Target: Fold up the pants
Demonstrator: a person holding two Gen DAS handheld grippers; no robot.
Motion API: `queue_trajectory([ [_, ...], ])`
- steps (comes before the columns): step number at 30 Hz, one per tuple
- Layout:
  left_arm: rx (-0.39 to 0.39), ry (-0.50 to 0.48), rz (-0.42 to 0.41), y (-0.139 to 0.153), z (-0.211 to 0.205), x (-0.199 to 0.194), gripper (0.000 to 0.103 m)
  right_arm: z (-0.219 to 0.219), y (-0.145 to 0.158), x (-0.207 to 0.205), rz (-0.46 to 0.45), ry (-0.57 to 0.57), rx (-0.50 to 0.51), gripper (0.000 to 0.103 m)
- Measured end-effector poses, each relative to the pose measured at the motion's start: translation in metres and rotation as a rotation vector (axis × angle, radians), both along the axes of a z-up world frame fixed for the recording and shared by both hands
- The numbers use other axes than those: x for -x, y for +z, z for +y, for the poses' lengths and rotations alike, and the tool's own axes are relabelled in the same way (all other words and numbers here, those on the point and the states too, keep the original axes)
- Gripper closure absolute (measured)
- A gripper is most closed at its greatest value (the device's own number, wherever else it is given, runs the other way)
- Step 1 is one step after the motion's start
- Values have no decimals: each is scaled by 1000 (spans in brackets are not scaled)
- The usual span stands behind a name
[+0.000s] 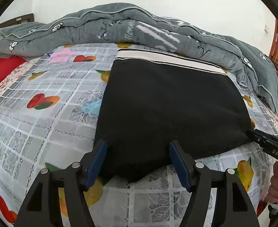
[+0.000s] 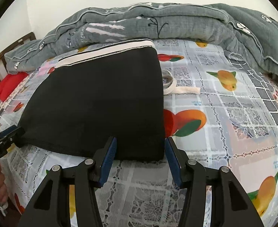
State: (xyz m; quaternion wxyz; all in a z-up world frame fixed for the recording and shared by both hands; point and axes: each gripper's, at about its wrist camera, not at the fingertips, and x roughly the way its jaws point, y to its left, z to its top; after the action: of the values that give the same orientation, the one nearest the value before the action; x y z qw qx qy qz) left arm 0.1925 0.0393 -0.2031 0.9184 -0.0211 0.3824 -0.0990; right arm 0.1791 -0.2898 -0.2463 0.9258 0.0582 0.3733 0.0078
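A bed covered with a fruit-printed, lace-overlaid sheet [image 1: 44,117] is serving as the work surface, with a grey quilt [image 1: 120,28] bunched along the far side against a white wall and a red pillow [image 1: 1,70] lying at one end. The black pants [image 1: 167,104] are lying flat on the sheet in a compact folded block, the white striped waistband [image 1: 167,60] facing the quilt and a white drawstring [image 2: 178,89] trailing out beside them. The left gripper [image 1: 137,151] is standing with its jaws apart over the near left corner of the block; the right gripper [image 2: 140,147] is likewise spread across the near right corner, and neither is clamping cloth. The fabric is appearing soft, thick and light, so it is likely to sag and slide layer on layer. Grasping is best done at the near corners, pinching all layers together, not the top layer alone.
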Motion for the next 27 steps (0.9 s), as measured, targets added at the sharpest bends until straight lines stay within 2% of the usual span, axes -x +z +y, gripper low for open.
queue_trajectory([
  [4,36,6,-14,10,12,4,34,0,15,5,-56,-2,72,52],
  [9,18,-1,-50,29,-1,-15,37,2,29,-10,-89,12,47,52],
  [13,-35,-62,-66,29,-29,-28,36,21,26,-27,-97,63,63,52],
  [16,-92,-108,-32,9,-44,-35,35,26,9,-45,-41,68,66,52],
  [19,-145,-151,-92,1,-45,-25,32,19,10,-48,-25,81,51,52],
  [23,-106,-159,-65,8,-26,-28,29,9,17,-57,5,79,38,53],
  [27,-33,-136,-47,20,-4,-44,29,3,31,-67,-42,12,59,53],
])
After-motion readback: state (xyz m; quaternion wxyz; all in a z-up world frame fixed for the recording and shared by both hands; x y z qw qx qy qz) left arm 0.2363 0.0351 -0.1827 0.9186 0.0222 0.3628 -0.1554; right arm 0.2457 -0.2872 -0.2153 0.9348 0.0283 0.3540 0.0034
